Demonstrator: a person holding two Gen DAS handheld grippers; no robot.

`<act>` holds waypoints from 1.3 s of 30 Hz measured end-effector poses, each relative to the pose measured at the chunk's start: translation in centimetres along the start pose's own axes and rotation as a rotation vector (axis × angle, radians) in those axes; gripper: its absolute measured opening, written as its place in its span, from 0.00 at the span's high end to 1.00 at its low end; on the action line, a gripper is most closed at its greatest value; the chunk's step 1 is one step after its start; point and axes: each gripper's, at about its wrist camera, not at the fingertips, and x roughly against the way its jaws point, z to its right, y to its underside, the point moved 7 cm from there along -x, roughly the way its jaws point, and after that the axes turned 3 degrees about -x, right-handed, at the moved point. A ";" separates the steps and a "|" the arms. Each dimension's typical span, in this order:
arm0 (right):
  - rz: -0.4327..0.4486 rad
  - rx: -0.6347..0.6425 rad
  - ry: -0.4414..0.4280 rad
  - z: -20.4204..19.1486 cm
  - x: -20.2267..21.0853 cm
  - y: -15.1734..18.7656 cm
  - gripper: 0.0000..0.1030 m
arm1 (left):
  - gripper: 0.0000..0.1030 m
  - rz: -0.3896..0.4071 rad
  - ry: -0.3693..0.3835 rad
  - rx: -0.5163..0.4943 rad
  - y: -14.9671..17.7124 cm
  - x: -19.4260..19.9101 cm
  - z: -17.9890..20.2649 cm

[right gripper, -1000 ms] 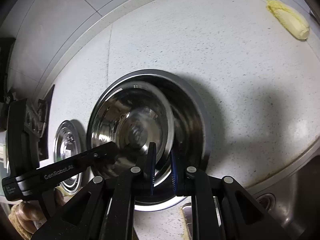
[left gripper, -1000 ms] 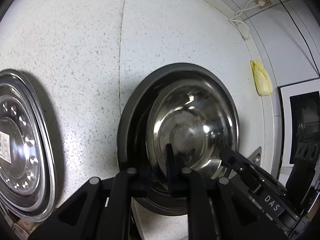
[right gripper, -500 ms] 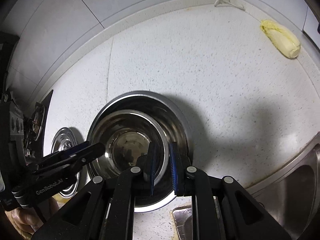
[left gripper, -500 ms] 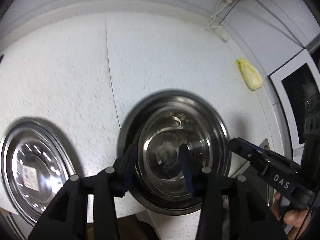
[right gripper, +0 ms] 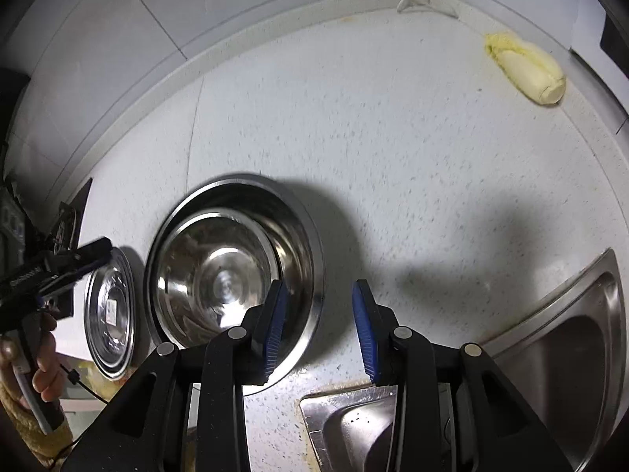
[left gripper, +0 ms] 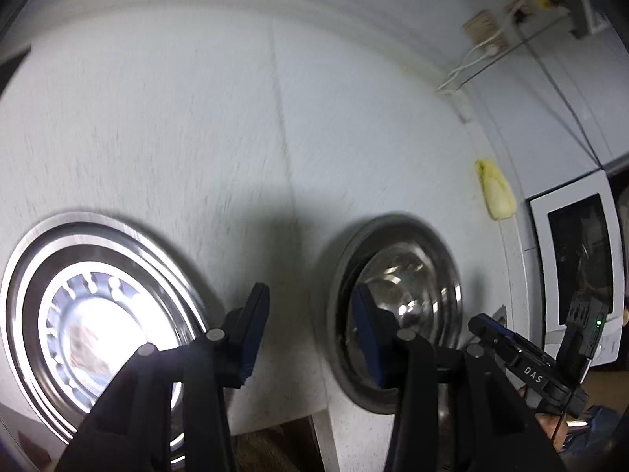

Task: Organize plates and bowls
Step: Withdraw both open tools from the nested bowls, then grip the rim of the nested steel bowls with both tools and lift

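White speckled counter (right gripper: pixel 393 126), bowls nested, both grippers off and backing away.
I'm pulling the left gripper (left gripper: pixel 310 330) and right gripper (right gripper: pixel 318 326) clear, jaws on both spread wide and holding nothing; the small bowl (right gripper: pixel 212 279) is sitting inside the big bowl (right gripper: pixel 302 236) just beside the sink (right gripper: pixel 570 314), and the plate (left gripper: pixel 90 314) is lying flat to the left, apart from the bowls. Next I'd swing left over the plate rim, come in low and pinch the near edge square, since thin steel slips. Versus a second ago: both jaws were pinching bowl rims, now they're open, and the left camera is panning toward the plate, blurring.
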 end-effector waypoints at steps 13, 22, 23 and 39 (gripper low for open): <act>-0.042 0.008 -0.004 0.1 -1.6 0.4 0.70 | 0.62 -0.086 0.042 0.044 1.2 -3.1 0.1; -0.067 0.012 0.004 0.0 -3.5 0.3 0.71 | 0.63 -0.101 0.051 0.056 1.6 -4.6 0.5; -0.069 0.013 0.003 0.1 -3.7 0.2 0.72 | 0.64 -0.099 0.058 0.059 1.5 -4.7 0.6; -0.094 0.002 -0.049 -0.1 -5.5 -0.1 0.88 | 0.91 -0.095 0.231 0.107 0.1 -6.1 1.8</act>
